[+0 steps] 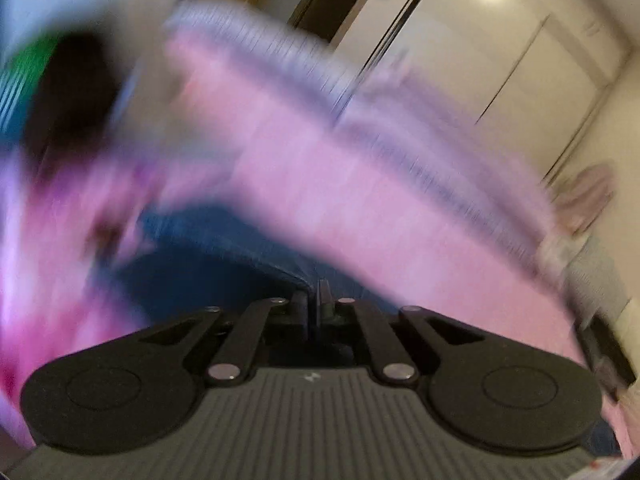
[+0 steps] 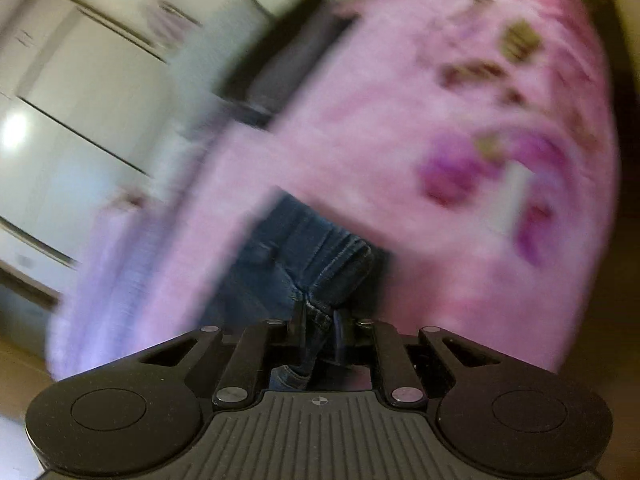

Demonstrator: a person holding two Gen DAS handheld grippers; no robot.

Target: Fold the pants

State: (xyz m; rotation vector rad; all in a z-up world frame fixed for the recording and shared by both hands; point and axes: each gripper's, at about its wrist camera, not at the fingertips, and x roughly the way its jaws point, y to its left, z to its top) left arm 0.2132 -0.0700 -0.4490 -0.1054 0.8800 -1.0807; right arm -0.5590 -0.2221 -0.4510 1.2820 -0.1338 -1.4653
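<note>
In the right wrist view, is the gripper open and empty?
No: the right gripper pinches a fold of the blue jeans.

You have no words, numbers or brand names to read here — both views are too blurry. Only a tiny round cross mark (image 2: 319, 401) sits on the right gripper's ribbed body — near 6 o'clock.

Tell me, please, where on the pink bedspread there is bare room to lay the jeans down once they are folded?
The plain pink stretch of the bedspread past the jeans, short of its flower print, looks bare. The lilac border along the edge also looks free. It is crowded at the right gripper and left gripper, both shut on denim. Blur hides small things.
</note>
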